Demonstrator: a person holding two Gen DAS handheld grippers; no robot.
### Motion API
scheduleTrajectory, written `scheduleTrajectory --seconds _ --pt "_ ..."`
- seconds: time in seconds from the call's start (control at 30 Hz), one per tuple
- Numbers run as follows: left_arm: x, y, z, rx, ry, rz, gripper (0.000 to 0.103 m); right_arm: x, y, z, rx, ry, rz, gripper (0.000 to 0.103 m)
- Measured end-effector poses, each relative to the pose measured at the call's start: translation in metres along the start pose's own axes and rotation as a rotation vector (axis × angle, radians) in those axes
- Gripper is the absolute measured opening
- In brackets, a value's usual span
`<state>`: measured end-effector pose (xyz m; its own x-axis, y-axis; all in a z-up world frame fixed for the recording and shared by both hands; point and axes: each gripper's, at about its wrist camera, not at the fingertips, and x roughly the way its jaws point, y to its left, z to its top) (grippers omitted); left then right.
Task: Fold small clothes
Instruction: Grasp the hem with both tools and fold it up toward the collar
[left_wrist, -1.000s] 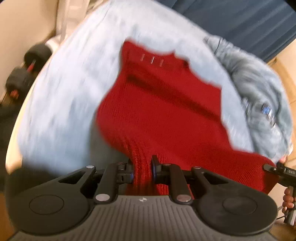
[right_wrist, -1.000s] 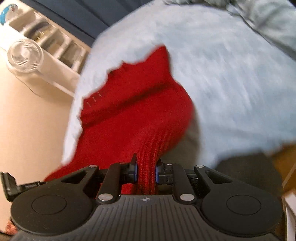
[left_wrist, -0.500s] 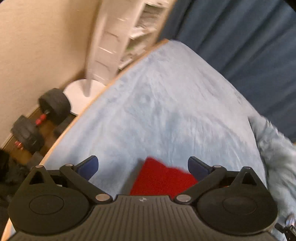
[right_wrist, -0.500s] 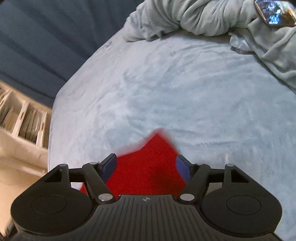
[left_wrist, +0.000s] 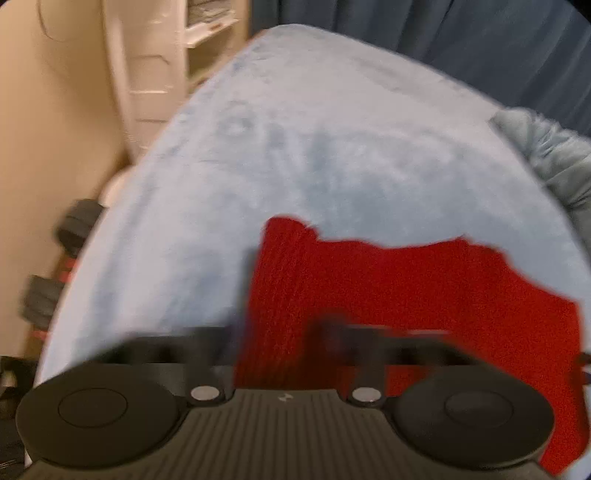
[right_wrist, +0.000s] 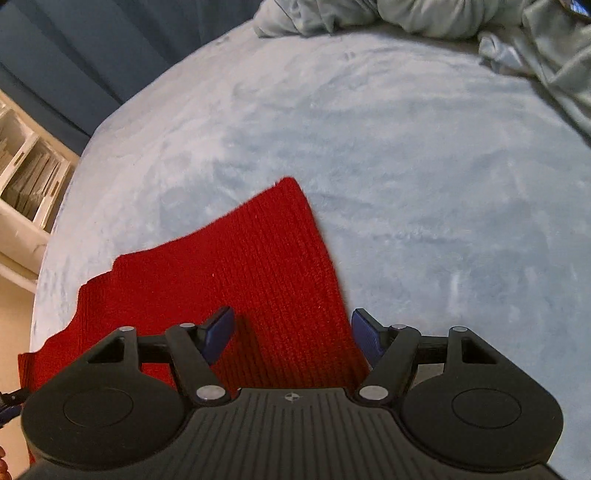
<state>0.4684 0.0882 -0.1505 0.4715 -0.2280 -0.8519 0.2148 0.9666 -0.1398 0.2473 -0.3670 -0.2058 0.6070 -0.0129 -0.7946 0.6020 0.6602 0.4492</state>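
- Lying flat on the pale blue blanket (right_wrist: 424, 155), the red knit garment (right_wrist: 258, 266) sits just under your grippers.
- Your left gripper (left_wrist: 275, 332) is blurred; its jaws have snapped together, red knit between them.
- Your right gripper (right_wrist: 291, 328) is closing, pads clear of the knit.

red knit garment (right_wrist: 236, 291) | lies flat on bed | apparently folded; left view blurred

Bare blanket (right_wrist: 424, 166) lies open ahead; crumpled bedding (right_wrist: 461, 22) blocks its far edge.
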Motion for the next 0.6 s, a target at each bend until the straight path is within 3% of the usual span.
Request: scheduleTrajectory --seconds 0.03,0.13,0.23,0.3,0.37,0.4,0.43,0.47,0.5,0.6 --pt "-0.003 0.005 0.004 -0.023 -0.012 -0.007 0.013 -0.006 0.002 -0.001 -0.024 -0.023 0.007 0.011" --pt "-0.009 0.027 0.009 -0.099 -0.05 -0.039 0.013 -0.029 -0.002 0.0 -0.032 -0.122 0.017 0.012" --pt "0.02 0.049 0.002 -0.192 0.032 -0.029 0.014 -0.013 -0.016 -0.004 0.016 -0.082 -0.032 0.012" --pt "0.036 0.05 -0.003 -0.205 0.067 -0.024 0.018 0.005 -0.016 -0.01 -0.015 -0.034 -0.057 0.013" --pt "0.036 0.046 -0.003 -0.19 0.048 0.02 0.034 0.009 -0.012 -0.011 -0.06 -0.05 -0.102 0.029" --pt "0.034 0.045 -0.002 -0.186 0.047 0.052 0.051 0.006 -0.012 -0.009 -0.053 -0.056 -0.108 0.033" --pt "0.029 0.045 -0.001 -0.179 0.046 0.072 0.066 0.002 -0.015 -0.007 -0.036 -0.053 -0.105 0.043" --pt "0.023 0.046 -0.001 -0.17 0.035 0.079 0.074 -0.002 -0.017 -0.006 -0.02 -0.045 -0.109 0.052" --pt "0.012 0.048 -0.002 -0.163 0.016 0.091 0.086 -0.009 -0.018 -0.005 -0.007 -0.043 -0.119 0.052" --pt "-0.022 0.046 -0.019 -0.122 -0.022 0.11 0.098 -0.048 -0.017 -0.017 -0.029 -0.079 -0.091 0.056"
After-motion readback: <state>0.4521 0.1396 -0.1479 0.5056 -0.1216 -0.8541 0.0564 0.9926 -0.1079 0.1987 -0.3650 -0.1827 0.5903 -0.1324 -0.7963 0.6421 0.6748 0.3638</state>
